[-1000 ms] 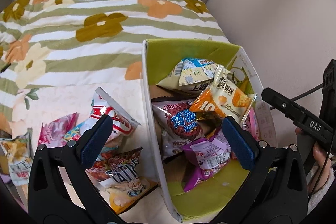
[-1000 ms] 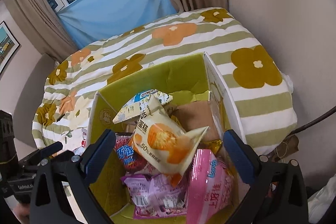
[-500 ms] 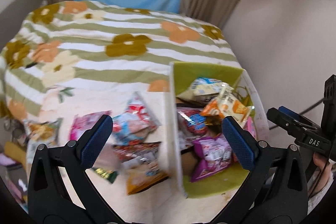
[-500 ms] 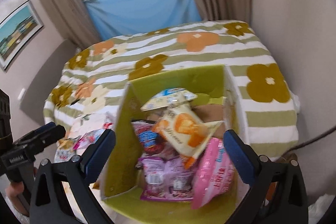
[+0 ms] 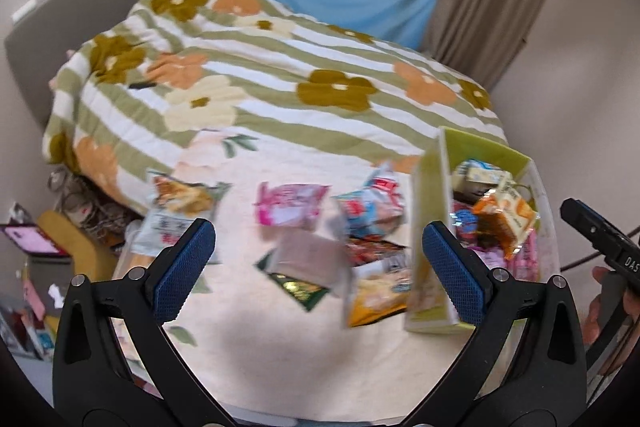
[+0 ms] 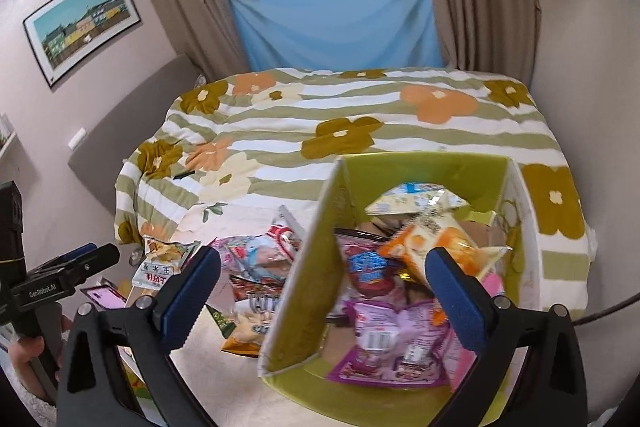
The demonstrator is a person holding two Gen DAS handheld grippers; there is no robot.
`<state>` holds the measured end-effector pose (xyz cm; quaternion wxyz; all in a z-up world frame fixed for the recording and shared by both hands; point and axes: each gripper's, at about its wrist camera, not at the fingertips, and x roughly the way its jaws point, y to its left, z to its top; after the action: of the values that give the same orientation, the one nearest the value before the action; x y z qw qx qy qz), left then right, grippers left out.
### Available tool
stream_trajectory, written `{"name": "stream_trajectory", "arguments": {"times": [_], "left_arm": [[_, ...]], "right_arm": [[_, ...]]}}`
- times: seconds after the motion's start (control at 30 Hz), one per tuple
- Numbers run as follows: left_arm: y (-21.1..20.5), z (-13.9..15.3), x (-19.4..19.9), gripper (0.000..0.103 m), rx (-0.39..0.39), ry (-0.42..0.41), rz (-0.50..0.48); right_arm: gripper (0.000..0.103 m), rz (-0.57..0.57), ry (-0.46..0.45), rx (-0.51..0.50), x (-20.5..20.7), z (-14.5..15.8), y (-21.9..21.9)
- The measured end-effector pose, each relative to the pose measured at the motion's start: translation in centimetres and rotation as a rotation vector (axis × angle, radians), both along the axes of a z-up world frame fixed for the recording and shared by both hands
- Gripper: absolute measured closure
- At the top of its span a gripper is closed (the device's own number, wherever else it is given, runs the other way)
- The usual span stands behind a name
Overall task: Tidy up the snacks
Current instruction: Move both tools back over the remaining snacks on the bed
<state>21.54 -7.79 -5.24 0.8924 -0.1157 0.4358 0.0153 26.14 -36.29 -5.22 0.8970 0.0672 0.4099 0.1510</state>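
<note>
Both grippers are held with jaws spread wide and nothing between them; the left gripper (image 5: 318, 261) is poised above loose snack packets scattered on the bed cover (image 5: 280, 99), among them a pink packet (image 5: 290, 207), a red and blue packet (image 5: 370, 209) and a yellow packet (image 5: 376, 301) lying just beside the box. The right gripper (image 6: 322, 293) is held over the green box (image 6: 424, 167); inside are seen an orange packet (image 6: 440, 247), a purple packet (image 6: 392, 343) and a pale packet (image 6: 416, 201), piled together and touching.
</note>
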Motion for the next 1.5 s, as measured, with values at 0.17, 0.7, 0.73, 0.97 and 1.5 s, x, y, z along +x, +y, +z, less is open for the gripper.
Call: {"name": "stream_trajectory", "arguments": {"times": [0.17, 0.7, 0.73, 0.97, 1.5], "left_arm": [[5.5, -1.3, 0.4, 0.0, -0.017, 0.033, 0.026], [16.9, -8.7, 4.9, 0.0, -0.057, 0.205, -0.1], [17.2, -9.2, 5.2, 0.0, -0.06, 0.216, -0.113], [18.5, -14.1, 8.6, 0.0, -0.084, 0.289, -0.226], [17.0, -20.5, 11.3, 0.003, -0.061, 0.371, -0.285]], "right_arm": [[0.001, 0.016, 0.007, -0.01, 0.4, -0.4, 4.3], [0.001, 0.04, 0.152, -0.024, 1.3, -7.2, 20.2], [0.001, 0.033, 0.162, -0.024, 1.3, -7.7, 20.7], [0.001, -0.099, 0.214, -0.041, 1.0, -12.3, 23.9], [0.001, -0.257, 0.151, -0.246, 0.2, -18.6, 25.8]]}}
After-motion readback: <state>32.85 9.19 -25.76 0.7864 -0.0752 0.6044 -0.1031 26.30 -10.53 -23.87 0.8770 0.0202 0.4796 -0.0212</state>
